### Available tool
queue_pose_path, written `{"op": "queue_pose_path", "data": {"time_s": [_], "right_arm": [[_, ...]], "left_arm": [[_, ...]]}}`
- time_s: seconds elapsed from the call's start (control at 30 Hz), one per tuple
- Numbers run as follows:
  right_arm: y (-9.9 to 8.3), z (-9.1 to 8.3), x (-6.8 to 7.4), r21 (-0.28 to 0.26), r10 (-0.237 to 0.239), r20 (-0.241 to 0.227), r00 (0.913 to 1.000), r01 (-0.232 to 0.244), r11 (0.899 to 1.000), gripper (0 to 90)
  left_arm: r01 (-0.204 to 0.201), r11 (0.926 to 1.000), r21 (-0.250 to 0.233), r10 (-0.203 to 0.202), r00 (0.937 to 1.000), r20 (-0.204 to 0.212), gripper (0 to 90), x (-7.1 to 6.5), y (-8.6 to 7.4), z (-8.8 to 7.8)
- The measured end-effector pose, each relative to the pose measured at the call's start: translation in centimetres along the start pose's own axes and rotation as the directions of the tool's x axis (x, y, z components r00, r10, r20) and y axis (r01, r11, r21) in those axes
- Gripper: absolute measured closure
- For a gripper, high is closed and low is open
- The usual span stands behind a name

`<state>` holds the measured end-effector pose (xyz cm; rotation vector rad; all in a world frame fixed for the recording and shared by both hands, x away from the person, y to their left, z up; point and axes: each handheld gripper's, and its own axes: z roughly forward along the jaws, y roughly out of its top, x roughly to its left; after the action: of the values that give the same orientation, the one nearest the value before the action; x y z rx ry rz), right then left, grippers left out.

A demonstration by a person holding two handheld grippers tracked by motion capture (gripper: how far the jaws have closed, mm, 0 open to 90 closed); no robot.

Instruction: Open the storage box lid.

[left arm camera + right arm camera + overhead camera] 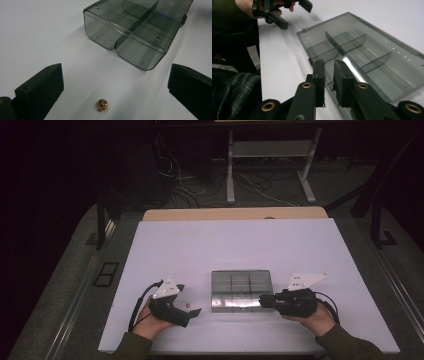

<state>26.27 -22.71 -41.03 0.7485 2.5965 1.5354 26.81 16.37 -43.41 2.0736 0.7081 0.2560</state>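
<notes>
- One small copper-coloured bead (102,105) lies on the white table (240,245), between the left gripper's (112,87) wide-spread jaws.
- Just beyond it sits a smoky clear divided box (241,290).
- The right gripper (329,72) clamps the box's near wall.

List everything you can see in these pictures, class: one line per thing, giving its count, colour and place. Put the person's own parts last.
Table: one, white top, middle of the room.
Compartment box: one, clear smoky grey, near the table's front edge, between the two grippers.
Small bead-like object: one, coppery, on the table between the left gripper's open jaws, apart from the box.
Desk frame: one, pale, on the floor beyond the table.
Cables: several, light and dark, on the floor beyond.
Left gripper: one, black, left of the box.
Right gripper: one, black, jaws narrowly apart at the box's near right wall.
Hands: two, left hand and right hand.
</notes>
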Motion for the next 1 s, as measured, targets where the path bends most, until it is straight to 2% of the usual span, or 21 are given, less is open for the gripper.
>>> {"op": "queue_pose_path", "data": {"time_s": [0.23,0.57,0.67,0.8,1.0], "right_arm": [[-0.3,1.3,0.7,0.024,-0.014,-0.027,0.9995,0.015,1.000,89.4],[-0.8,2.8,1.3,0.064,-0.012,-0.042,0.9991,0.015,0.998,89.5],[-1.0,3.3,1.5,0.073,-0.022,-0.037,0.9991,0.025,0.997,89.5],[-1.4,4.3,1.9,0.111,-0.038,-0.035,0.9987,0.042,0.993,89.4],[-1.7,4.9,2.1,0.130,-0.047,-0.024,0.9986,0.050,0.990,89.5]], "left_arm": [[-0.003,1.0000,0.001,0.003,1.0000,-0.001,0.0,0.0,0.0,0.0],[-0.004,1.0000,0.000,0.004,1.0000,-0.001,0.0,0.0,0.0,0.1],[-0.002,1.0000,0.000,0.002,1.0000,0.000,0.0,-0.1,0.0,0.1],[0.003,1.0000,-0.003,-0.003,1.0000,0.000,0.0,-0.1,0.0,0.1],[0.004,1.0000,-0.003,-0.004,1.0000,0.001,0.0,-0.1,0.0,0.1]]}}
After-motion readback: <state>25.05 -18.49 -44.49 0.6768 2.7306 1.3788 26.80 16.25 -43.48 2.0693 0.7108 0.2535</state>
